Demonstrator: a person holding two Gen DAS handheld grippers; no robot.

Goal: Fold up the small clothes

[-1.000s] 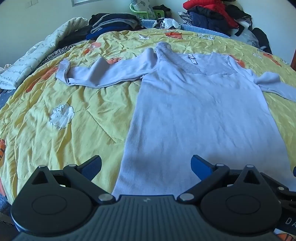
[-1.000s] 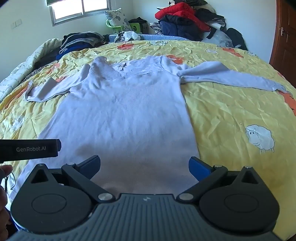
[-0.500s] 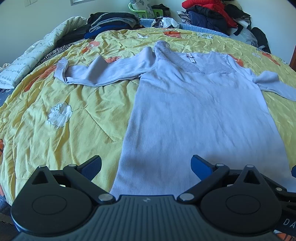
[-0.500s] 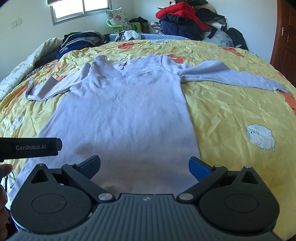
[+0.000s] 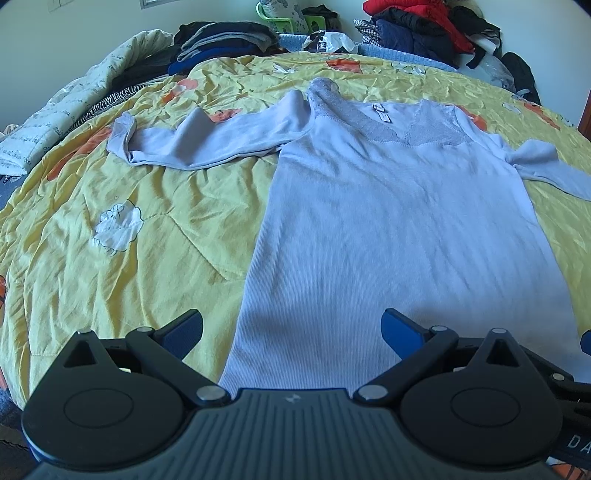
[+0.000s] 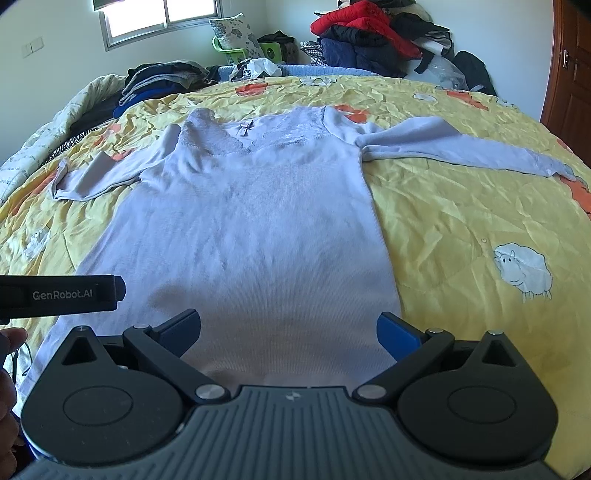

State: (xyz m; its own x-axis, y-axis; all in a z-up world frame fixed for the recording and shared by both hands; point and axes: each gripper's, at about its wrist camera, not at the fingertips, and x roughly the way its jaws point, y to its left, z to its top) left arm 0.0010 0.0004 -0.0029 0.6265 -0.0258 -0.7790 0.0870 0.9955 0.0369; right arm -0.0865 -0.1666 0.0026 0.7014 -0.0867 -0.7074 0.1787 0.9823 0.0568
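A pale lilac long-sleeved top [image 5: 399,206] lies flat and face up on the yellow quilt [image 5: 122,266], with its neckline at the far end. It also shows in the right wrist view [image 6: 251,229]. Its left sleeve [image 5: 207,140] and right sleeve [image 6: 461,147] are spread out sideways. My left gripper [image 5: 291,332] is open and empty above the hem's left corner. My right gripper [image 6: 288,330] is open and empty above the hem's right part. The left gripper's body [image 6: 62,295] shows at the left in the right wrist view.
Piles of dark folded clothes [image 6: 162,77] and a heap with a red jacket [image 6: 365,33] lie at the far end of the bed. A white padded quilt [image 5: 55,122] lies along the left edge. A wooden door [image 6: 569,70] stands at the right.
Both grippers have shifted slightly over the hem, so the top sits a little differently in view. Both stay open and empty.
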